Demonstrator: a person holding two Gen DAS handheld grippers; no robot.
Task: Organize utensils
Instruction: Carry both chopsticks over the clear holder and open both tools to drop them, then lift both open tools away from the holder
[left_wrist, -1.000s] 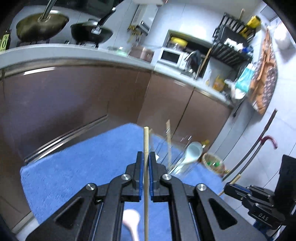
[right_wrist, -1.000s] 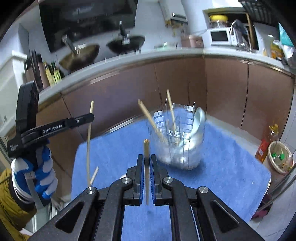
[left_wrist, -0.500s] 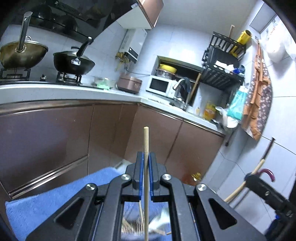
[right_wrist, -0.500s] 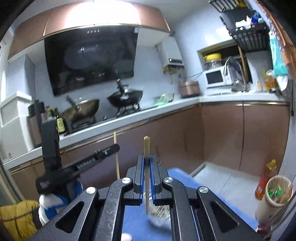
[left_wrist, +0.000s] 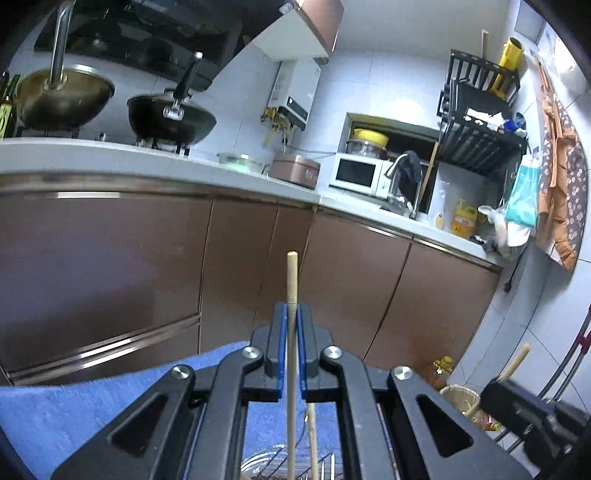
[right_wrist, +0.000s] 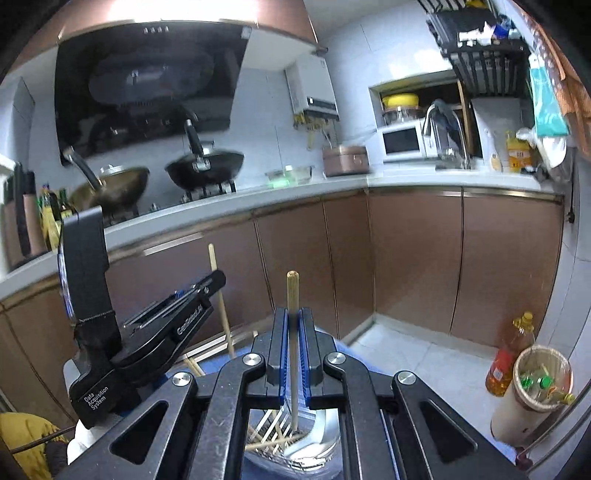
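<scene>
Both grippers have swung up since a second ago, so the blue towel (left_wrist: 74, 406) that filled the middle of each view then now sits only at the bottom, and the brown cabinet doors (left_wrist: 110, 266) and the counter fill the middle. Left gripper (left_wrist: 291, 343) is clenched on a wooden chopstick (left_wrist: 291, 280), which stands straight up between the blue pads and pokes out toward 12 o'clock. Below it, at 6 o'clock in the left view, the top of the metal utensil holder (left_wrist: 266, 465) peeks out, with another chopstick (left_wrist: 312, 435) leaning in it just to the right of the held one. Right gripper (right_wrist: 293, 347) is also clenched on its own chopstick (right_wrist: 292, 295), upright too, and its lower end hangs down over the utensil holder (right_wrist: 314, 443) at 6 o'clock. Inside that holder are a few more chopsticks lying slanted and a white spoon (right_wrist: 321, 424). In the right view the left gripper (right_wrist: 207, 291) shows at 9 o'clock, holding its chopstick (right_wrist: 218, 288) up, and a bit of yellow sleeve (right_wrist: 26, 435) sits at 8 o'clock. Two woks (left_wrist: 170, 118) sit on the stove at 11 o'clock in the left view, and a white microwave (left_wrist: 358, 173) is at 1 o'clock.
</scene>
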